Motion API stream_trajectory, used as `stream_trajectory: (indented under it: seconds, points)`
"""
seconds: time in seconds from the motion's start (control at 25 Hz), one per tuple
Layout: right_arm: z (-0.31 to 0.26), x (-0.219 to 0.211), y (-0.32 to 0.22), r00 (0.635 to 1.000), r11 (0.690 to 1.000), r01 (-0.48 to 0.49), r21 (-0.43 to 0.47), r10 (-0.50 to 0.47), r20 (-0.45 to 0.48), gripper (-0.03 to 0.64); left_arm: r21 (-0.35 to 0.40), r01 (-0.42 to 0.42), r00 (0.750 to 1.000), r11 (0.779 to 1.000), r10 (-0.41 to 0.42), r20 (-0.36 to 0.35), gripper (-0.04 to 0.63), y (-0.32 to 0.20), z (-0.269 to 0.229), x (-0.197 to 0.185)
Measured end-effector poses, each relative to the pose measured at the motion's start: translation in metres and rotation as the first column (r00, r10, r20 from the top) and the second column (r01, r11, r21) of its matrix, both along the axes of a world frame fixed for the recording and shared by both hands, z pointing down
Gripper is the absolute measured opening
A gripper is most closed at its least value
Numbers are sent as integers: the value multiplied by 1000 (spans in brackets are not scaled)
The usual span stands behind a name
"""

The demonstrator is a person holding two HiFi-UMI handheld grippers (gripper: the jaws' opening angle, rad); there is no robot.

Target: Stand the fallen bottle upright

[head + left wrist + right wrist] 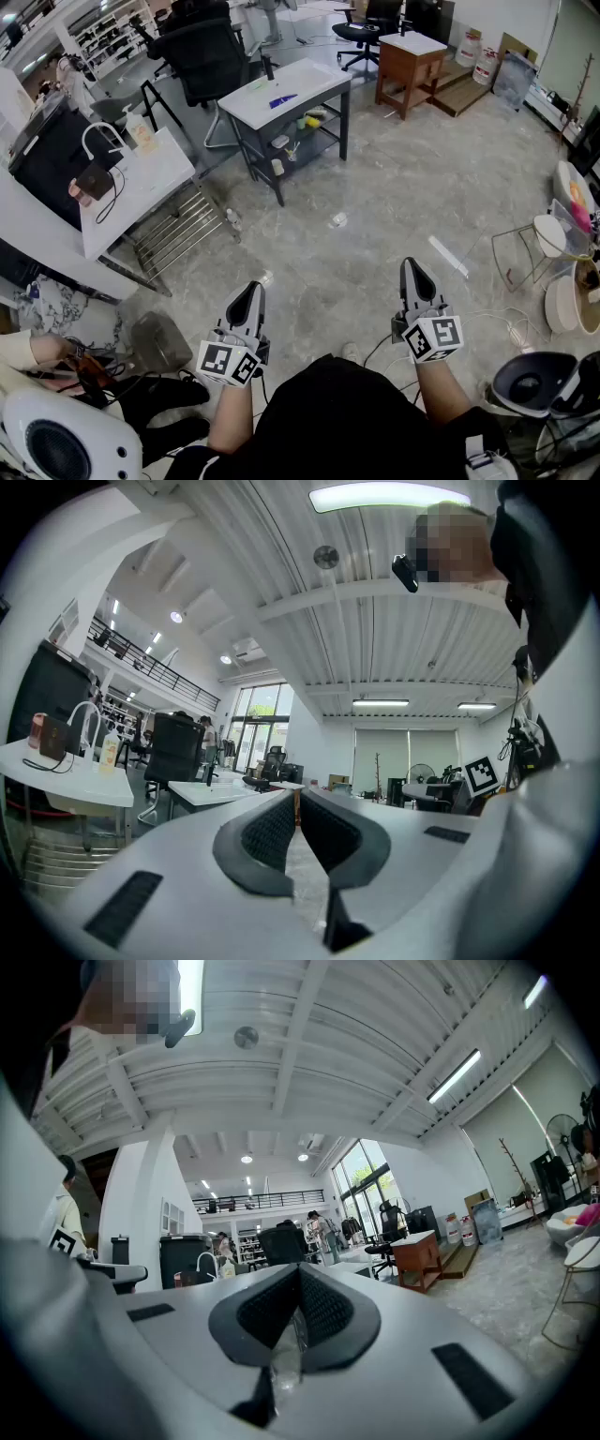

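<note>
At the far left stands a white desk (155, 183) with a rack beside it, well away from the work. The left tongs (251, 287) are held low in front of the person, pointing level, their jaws pressed together on nothing; the left gripper view (298, 801) shows the ribbed pads meeting, with only floor in the slit below. Ahead, between the two tongs and well apart from both, a small clear thing lies on the bare floor (394, 187), which I take for the fallen bottle (338, 220), though it is too small to be sure. The right tongs (413, 266) are likewise pressed together and empty. The task looks unbegun: this is the approach. Next, one pair of tongs must spread, go down to the bottle, and pinch it across its body before tipping it upright.
</note>
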State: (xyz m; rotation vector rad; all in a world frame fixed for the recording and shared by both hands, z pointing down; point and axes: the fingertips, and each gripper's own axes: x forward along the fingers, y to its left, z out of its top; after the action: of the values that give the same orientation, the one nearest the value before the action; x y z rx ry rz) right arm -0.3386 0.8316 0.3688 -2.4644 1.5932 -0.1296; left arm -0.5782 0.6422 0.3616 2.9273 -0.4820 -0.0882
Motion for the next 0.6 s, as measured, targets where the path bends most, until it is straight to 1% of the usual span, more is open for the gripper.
stream_trajectory:
  seconds: [0.16,0.4,0.6]
  points:
    - [-4,10,-2,1000,1000,-7,16,7,4,29,0,15,1000,1000,-15,6,31,-7,3,6]
    - [0,20,-1,1000,1000,-10,6,10,11,28,-9,26,1000,1000,-26,11,31,-9,5,15]
    - [-1,24,-3,999,999,36,31,-37,7,29,-28,10,1000,1000,-10,10,32,-5,5,29]
